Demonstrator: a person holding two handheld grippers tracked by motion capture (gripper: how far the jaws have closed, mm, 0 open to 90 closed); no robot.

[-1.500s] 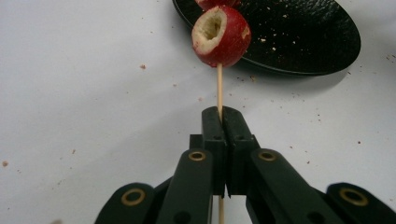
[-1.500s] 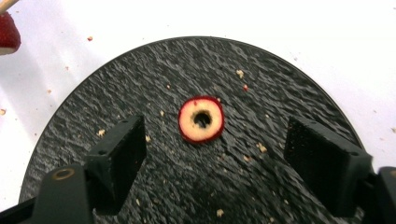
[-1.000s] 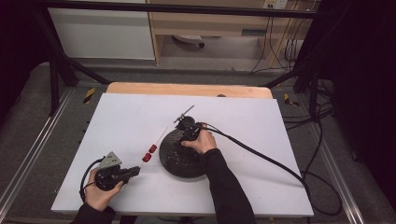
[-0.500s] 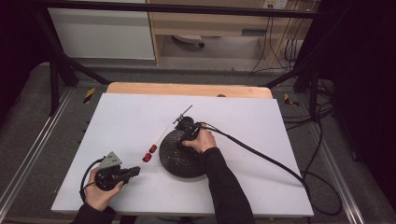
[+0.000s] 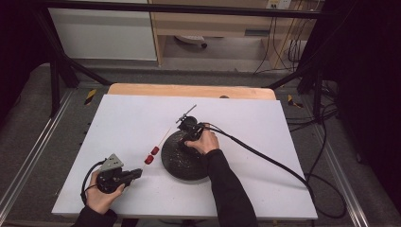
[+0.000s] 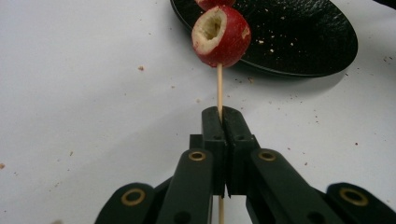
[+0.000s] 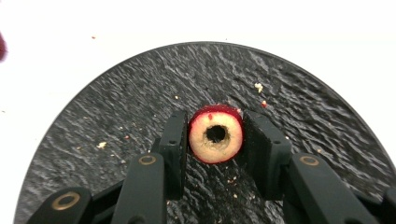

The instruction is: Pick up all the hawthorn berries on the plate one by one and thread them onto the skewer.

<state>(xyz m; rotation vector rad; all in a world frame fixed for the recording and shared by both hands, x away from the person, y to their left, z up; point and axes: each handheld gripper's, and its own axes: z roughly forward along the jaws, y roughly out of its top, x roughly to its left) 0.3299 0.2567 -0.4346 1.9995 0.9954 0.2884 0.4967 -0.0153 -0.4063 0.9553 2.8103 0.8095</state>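
Sitting between right tongs (image 7: 215, 137): fruit (image 7: 215, 135).

You're working in a lab-style recording bay, not a kitchen — a white table (image 5: 265, 142) sits inside a black metal frame (image 5: 61, 71), with dark curtains (image 5: 369, 94) at the right. Loose cables (image 5: 321, 156) trail over grey floor, yellow-black tape marks (image 5: 90, 96) flag the rails, and plain cabinets (image 5: 101, 33) stand behind.

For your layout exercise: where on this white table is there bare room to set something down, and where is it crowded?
Free: the white table left of the skewer, and right of the black plate. Crowded: the middle, where skewer, plate and right gripper meet.
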